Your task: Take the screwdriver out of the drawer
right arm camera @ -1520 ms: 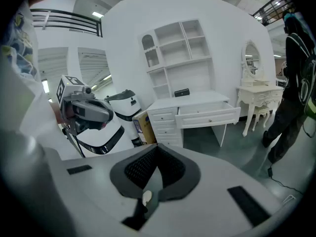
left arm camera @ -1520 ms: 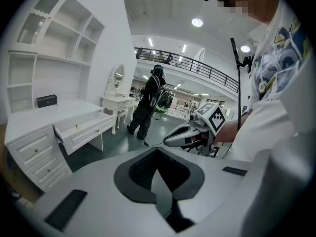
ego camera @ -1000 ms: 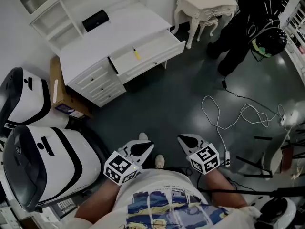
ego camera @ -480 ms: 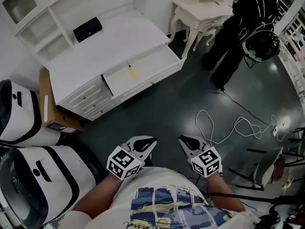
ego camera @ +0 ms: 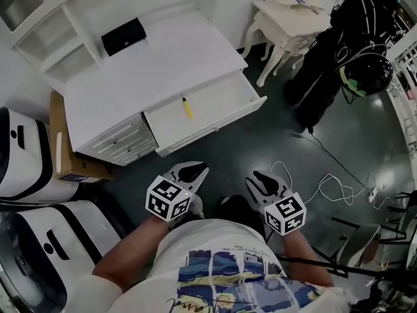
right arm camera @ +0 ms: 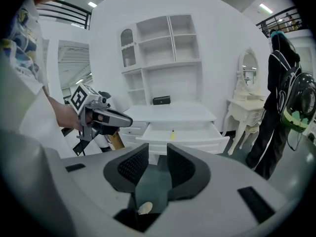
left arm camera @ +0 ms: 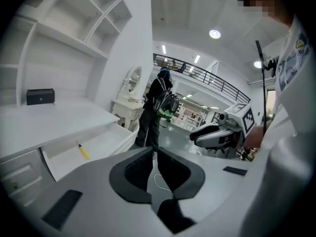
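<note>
With empty jaws just opening on the right gripper (ego camera: 260,178) and the left gripper (ego camera: 192,170) sitting shut, a hasty reach into the drawer (ego camera: 225,101) is risking knocking the screwdriver (ego camera: 187,107) aside.

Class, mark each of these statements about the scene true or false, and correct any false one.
1. The slim yellow-handled screwdriver lies inside the open white drawer. True.
2. The right gripper grips the screwdriver. False: its jaws have just been opening and stand apart with nothing between them, and the gripper is short of the desk.
3. A small black box sits on the flat white desk top. True.
4. The left gripper has its jaws wide apart. False: they are together, with nothing held.
</note>
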{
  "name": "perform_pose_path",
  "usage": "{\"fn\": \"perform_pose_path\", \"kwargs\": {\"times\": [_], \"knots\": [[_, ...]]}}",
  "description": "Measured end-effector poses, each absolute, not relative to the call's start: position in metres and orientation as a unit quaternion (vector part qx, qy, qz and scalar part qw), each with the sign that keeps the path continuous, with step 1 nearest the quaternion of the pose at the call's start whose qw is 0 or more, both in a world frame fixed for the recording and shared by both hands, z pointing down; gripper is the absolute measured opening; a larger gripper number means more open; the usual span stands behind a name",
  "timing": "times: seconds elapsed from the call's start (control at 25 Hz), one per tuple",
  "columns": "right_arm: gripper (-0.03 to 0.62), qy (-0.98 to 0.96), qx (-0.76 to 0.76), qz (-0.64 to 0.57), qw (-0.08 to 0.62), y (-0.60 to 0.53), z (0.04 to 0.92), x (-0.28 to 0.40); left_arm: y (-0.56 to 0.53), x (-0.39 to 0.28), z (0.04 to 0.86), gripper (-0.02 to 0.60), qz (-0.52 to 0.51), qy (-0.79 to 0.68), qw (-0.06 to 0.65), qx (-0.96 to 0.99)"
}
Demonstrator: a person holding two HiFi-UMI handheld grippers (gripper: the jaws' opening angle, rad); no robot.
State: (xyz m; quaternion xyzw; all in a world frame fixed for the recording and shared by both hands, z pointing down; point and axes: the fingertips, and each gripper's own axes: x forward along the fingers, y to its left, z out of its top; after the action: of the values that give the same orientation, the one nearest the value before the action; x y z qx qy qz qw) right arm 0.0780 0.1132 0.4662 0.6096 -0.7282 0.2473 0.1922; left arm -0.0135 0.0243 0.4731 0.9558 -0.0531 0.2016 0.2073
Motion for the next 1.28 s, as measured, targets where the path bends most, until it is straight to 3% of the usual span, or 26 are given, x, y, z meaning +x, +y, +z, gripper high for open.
{"fn": "perform_pose_path", "kwargs": {"times": [0.44, 0.88, 1.28], "knots": [[0.164, -0.801, 0.512, 0.225, 0.215, -0.021, 0.482, 0.15, -0.127, 0.021, 0.553, 0.107, 0.24, -0.248, 0.278, 0.896], [0.166, -0.84, 0.416, 0.241, 0.25, -0.095, 0.506, 0.232, -0.226, 0.058, 0.659, 0.118, 0.316, -0.373, 0.359, 0.795], [0.163, -0.818, 0.426, 0.275, 0.271, -0.11, 0.529, 0.304, -0.271, 0.07, 0.751, 0.137, 0.388, -0.41, 0.388, 0.729]]}}
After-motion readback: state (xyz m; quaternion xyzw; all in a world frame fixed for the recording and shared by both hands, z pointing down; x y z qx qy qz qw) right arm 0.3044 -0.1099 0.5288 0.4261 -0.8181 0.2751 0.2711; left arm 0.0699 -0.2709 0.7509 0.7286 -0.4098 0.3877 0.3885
